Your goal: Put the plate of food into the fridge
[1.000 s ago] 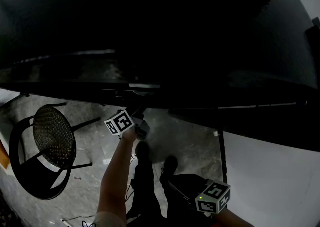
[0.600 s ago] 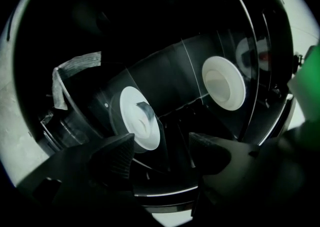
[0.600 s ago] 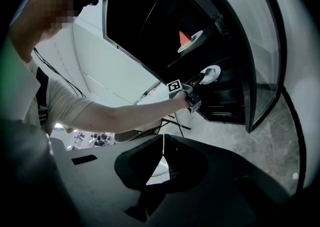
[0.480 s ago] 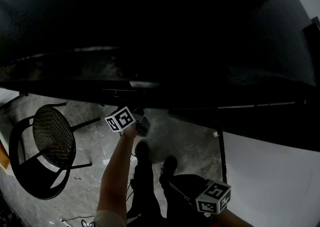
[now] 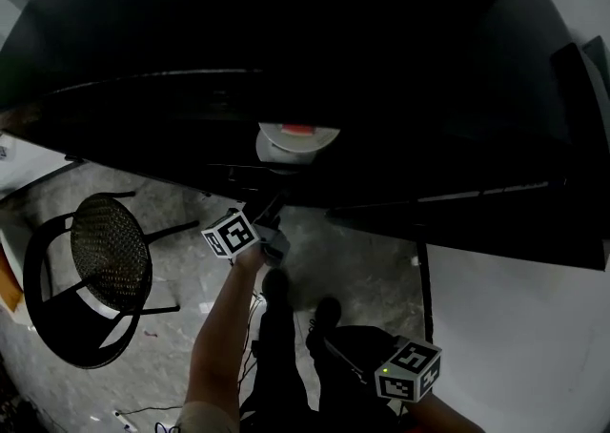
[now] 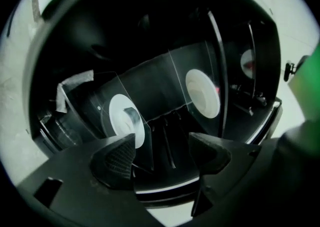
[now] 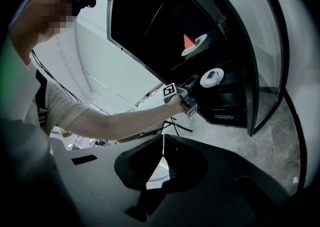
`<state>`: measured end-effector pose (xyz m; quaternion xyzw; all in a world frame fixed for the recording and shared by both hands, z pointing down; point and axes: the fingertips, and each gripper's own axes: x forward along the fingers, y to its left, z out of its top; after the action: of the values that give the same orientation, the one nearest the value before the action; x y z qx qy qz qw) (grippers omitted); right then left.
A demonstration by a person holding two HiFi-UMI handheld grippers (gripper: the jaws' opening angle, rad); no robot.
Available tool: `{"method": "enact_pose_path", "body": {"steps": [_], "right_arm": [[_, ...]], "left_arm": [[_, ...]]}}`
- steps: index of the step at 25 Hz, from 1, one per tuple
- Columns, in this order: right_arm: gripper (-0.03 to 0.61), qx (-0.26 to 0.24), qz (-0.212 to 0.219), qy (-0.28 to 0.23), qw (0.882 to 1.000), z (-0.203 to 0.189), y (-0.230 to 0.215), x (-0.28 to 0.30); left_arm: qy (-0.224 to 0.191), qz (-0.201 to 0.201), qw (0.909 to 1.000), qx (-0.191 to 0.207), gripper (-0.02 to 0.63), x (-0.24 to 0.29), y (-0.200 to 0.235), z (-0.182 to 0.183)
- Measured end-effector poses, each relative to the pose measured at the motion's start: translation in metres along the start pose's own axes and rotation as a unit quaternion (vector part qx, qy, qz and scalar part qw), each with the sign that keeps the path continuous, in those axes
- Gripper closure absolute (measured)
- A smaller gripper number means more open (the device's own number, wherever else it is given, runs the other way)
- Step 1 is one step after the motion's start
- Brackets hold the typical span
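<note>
Plate of food [image 5: 297,140] now shows inside the fridge [image 7: 231,102], at 12 o'clock of the released, empty left gripper [image 5: 265,219]. The right gripper [image 7: 162,165] is clenched on nothing, so placement seems done.

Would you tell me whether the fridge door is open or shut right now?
Open: in the right gripper view the door stands swung aside, and the plate of food shows on a shelf inside the fridge.

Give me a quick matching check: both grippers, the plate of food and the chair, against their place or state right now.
1. left gripper
2. right gripper
3. plate of food
4. chair

A. on the floor
B. jaws shut, nothing between them
C. on a shelf in the fridge
D. jaws apart, facing the fridge

Pairs: 1-D, 2-B, 3-C, 4-A
</note>
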<state>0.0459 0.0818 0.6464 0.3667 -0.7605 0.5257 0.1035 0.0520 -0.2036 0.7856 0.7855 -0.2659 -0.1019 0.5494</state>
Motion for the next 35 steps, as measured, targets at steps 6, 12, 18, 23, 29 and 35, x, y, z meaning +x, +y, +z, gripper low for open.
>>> {"method": "enact_pose_path", "body": {"steps": [6,12,18,23,29,35], "right_arm": [[0.555,-0.013,0.009,-0.015,1.0,0.012,0.014,-0.002],[0.555,-0.037,0.024,-0.026,0.999,0.029,0.037,-0.003],[0.555,-0.069,0.031,-0.011,0.997,0.035,0.081,-0.011],[0.555,-0.094,0.031,-0.007,0.995,0.045,0.105,-0.016],[0.555,-0.1,0.034,0.0,0.994,0.055,0.125,-0.019],[0.555,-0.112,0.039,0.001,0.993,0.055,0.145,-0.028]], "left_arm": [[0.039,0.019,0.9982,0.04,0.282,-0.042,-0.012,0.005],[0.091,0.031,0.9886,0.116,0.284,-0.066,-0.043,0.026],[0.092,0.029,0.9879,0.121,0.284,-0.109,-0.085,0.051],[0.114,0.007,0.9805,0.16,0.285,-0.123,-0.123,0.052],[0.139,-0.018,0.9722,0.188,0.292,-0.134,-0.165,0.041],[0.169,-0.038,0.956,0.237,0.351,-0.155,-0.206,0.029]]}}
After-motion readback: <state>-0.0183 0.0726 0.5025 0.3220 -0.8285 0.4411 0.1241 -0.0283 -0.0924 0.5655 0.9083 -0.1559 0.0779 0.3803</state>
